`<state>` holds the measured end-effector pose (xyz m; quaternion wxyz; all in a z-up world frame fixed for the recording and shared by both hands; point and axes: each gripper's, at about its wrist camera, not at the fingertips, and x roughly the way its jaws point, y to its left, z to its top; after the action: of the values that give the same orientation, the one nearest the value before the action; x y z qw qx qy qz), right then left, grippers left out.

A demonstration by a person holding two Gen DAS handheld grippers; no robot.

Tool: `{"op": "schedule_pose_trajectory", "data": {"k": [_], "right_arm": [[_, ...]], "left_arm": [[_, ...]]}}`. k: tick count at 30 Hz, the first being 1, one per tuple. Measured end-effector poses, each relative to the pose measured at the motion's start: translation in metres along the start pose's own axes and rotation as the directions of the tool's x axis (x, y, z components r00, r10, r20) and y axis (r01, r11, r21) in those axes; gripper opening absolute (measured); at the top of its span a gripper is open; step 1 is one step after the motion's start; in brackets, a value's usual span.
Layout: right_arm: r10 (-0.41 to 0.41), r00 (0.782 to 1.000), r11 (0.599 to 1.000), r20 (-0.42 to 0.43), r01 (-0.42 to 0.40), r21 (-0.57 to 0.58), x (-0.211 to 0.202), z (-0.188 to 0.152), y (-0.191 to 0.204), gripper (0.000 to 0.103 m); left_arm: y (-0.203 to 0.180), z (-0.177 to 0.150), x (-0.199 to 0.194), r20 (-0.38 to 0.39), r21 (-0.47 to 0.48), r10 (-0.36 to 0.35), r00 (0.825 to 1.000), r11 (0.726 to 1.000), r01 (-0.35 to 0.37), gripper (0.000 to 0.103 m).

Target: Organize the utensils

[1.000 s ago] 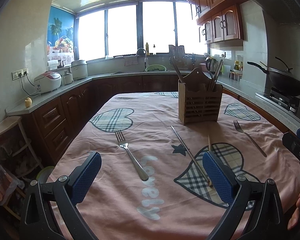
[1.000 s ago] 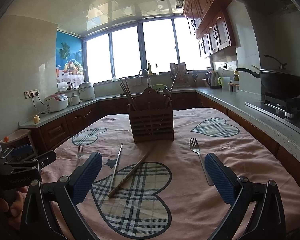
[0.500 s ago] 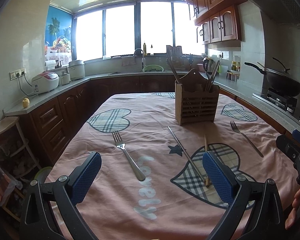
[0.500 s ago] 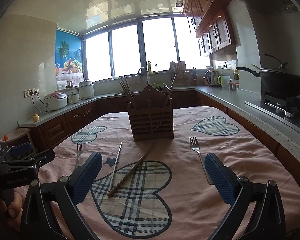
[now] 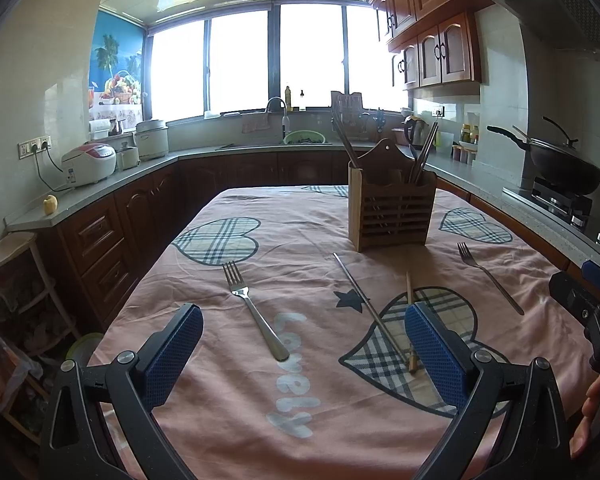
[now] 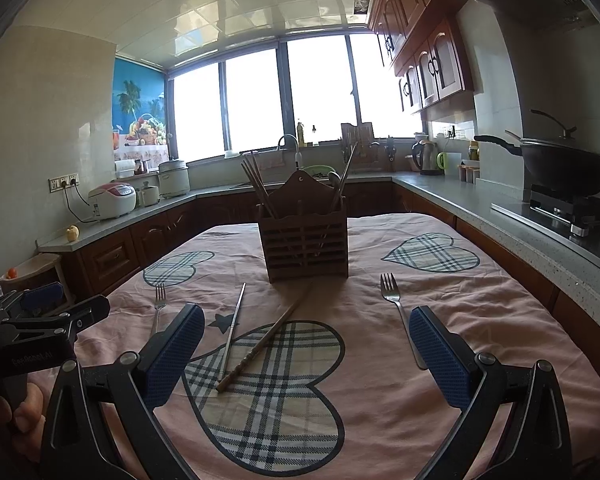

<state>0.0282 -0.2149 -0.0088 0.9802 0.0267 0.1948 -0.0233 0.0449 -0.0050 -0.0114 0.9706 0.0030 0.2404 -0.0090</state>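
Observation:
A wooden utensil holder (image 5: pixel 390 210) (image 6: pixel 305 246) with chopsticks in it stands upright mid-table. On the pink cloth lie a left fork (image 5: pixel 254 310) (image 6: pixel 158 306), a right fork (image 5: pixel 490 278) (image 6: pixel 402 314), a metal chopstick (image 5: pixel 366 306) (image 6: pixel 233 330) and a wooden chopstick (image 5: pixel 410 308) (image 6: pixel 268 336). My left gripper (image 5: pixel 304 354) is open and empty, above the near table edge, with the left fork's handle between its fingers. My right gripper (image 6: pixel 306 354) is open and empty, the two chopsticks ahead between its fingers, the right fork by its right finger.
The table (image 5: pixel 300 240) has brown cabinets and counters around it. A wok (image 6: pixel 560 164) sits on the stove at the right. Rice cookers (image 5: pixel 90 162) stand on the left counter. A stool and clutter (image 5: pixel 16 280) are at the table's left.
Both grippers have stayed open and empty. The left view has shifted slightly, the holder and utensils sliding a little left and up. The right view has barely moved.

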Motion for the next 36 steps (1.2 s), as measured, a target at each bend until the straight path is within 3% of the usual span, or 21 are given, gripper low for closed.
{"op": "schedule_pose_trajectory", "data": {"k": [36], "right_arm": [[0.014, 1.000, 1.000, 0.017, -0.014, 0.000, -0.0028, 0.0019, 0.0009, 0.103]], "left_arm": [[-0.0077, -0.0002, -0.0022, 0.002, 0.016, -0.006, 1.000, 1.000, 0.006, 0.102]]}}
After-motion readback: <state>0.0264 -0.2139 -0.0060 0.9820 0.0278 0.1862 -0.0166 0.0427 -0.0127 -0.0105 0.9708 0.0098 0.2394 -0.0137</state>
